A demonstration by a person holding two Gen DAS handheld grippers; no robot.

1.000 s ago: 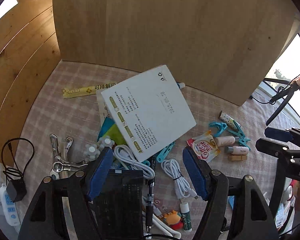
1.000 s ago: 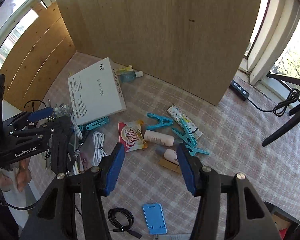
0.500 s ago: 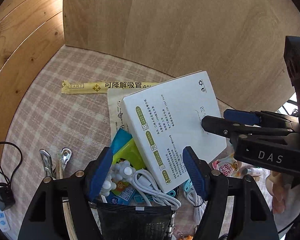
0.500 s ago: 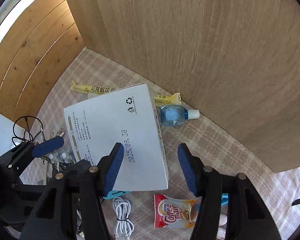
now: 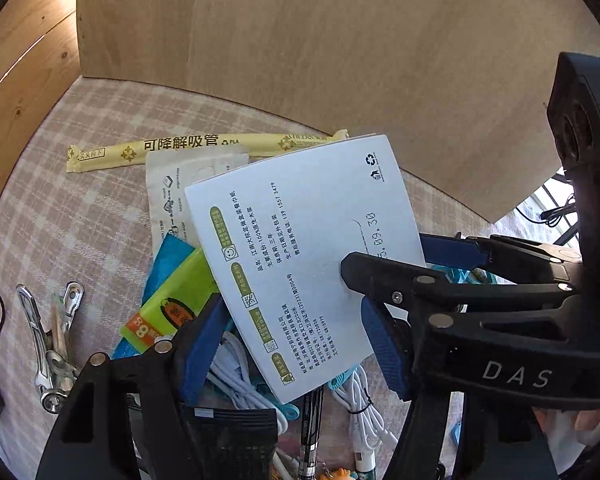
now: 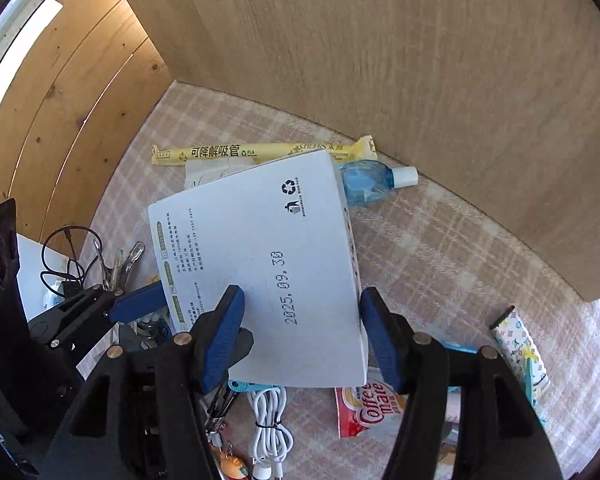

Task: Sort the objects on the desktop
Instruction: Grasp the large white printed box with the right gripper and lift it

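Box (image 6: 260, 264) between both grippers, long axis running away from them.
R gripper (image 6: 300, 336) nearer, jaws opening astride box's near corner; L gripper (image 5: 288, 348) closing, no grip yet.

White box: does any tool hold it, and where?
White box: not gripped. Left tool is closing around its near corner; right tool, opening, straddles its right edge.

White printed box (image 6: 260, 264), tilted atop clutter

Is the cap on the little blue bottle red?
No, the blue bottle lying beside the white box in the right wrist view has a white cap.
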